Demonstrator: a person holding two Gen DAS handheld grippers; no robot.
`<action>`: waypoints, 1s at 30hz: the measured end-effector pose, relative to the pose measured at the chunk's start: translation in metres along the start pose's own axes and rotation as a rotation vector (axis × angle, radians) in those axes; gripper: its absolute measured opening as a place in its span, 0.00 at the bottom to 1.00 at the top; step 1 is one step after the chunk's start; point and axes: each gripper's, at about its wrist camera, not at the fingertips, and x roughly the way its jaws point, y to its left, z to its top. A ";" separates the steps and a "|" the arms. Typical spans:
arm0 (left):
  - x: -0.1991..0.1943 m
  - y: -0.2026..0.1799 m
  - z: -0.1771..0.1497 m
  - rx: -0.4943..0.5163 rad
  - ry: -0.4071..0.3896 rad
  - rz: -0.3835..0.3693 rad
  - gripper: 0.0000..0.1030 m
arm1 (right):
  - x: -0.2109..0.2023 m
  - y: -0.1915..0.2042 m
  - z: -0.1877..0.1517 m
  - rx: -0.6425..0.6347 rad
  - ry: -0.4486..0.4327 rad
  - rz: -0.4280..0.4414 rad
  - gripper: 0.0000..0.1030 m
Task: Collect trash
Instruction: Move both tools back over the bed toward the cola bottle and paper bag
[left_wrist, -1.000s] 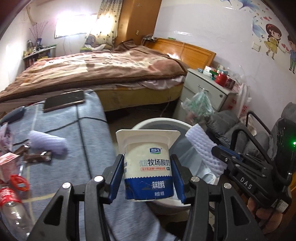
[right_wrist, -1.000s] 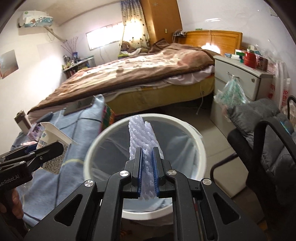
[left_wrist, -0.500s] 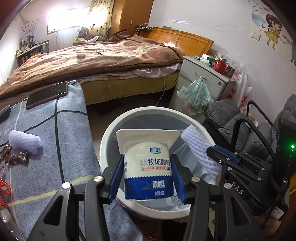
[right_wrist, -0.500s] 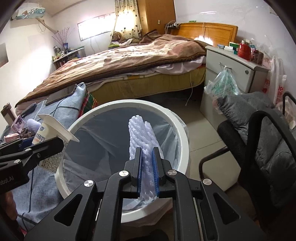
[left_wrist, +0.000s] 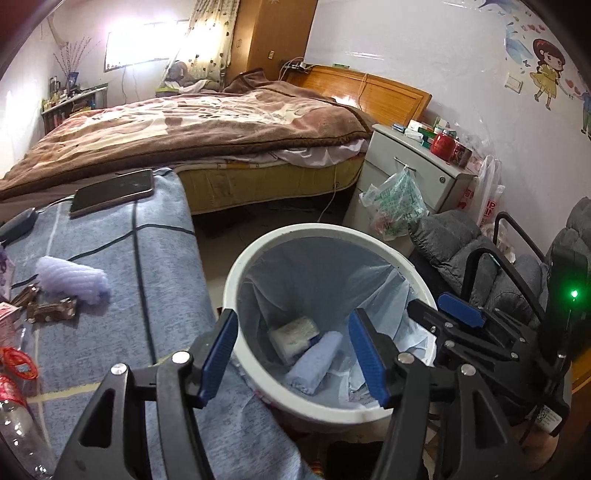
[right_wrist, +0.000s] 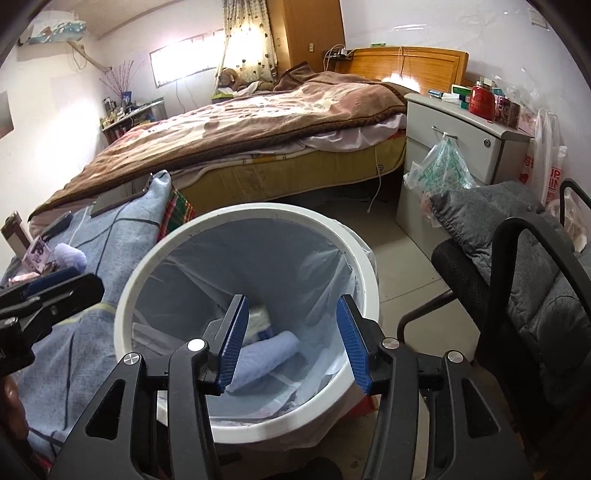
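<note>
In the left wrist view, the left tool (left_wrist: 291, 349) is hanging over the white bin (left_wrist: 236, 269), and its blue jaws have just been opening. They are standing wide now with nothing between them. Down in the bin's bag the yogurt cup (left_wrist: 293, 334) is lying on its side, just beside the foam sleeve (left_wrist: 316, 363). So the dropping step looks done. More trash is waiting on the blue-covered surface (left_wrist: 110, 236) to the left: another foam net (left_wrist: 72, 278), a brown wrapper (left_wrist: 51, 308), and a clear bottle (left_wrist: 16, 424) with a red ring by it. A phone (left_wrist: 110, 192) is lying farther back; that is probably not trash.

In the right wrist view, the right tool (right_wrist: 291, 345) is also hanging over the bin (right_wrist: 136, 273). Its jaws have just been opening too, and they are standing wide and empty. The foam sleeve (right_wrist: 264, 354) is resting at the bottom of the bag.

Next, I think both tools need to swing back over the surface, pick one small piece each, and close gently, since the net is soft and the bottle may roll.
</note>
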 end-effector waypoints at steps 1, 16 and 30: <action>-0.003 0.002 0.000 -0.001 -0.006 0.003 0.63 | -0.001 0.001 0.001 0.003 -0.004 0.004 0.50; -0.074 0.060 -0.025 -0.079 -0.117 0.127 0.65 | -0.029 0.045 0.002 -0.039 -0.092 0.079 0.50; -0.143 0.157 -0.082 -0.217 -0.171 0.322 0.68 | -0.034 0.128 -0.017 -0.169 -0.076 0.250 0.50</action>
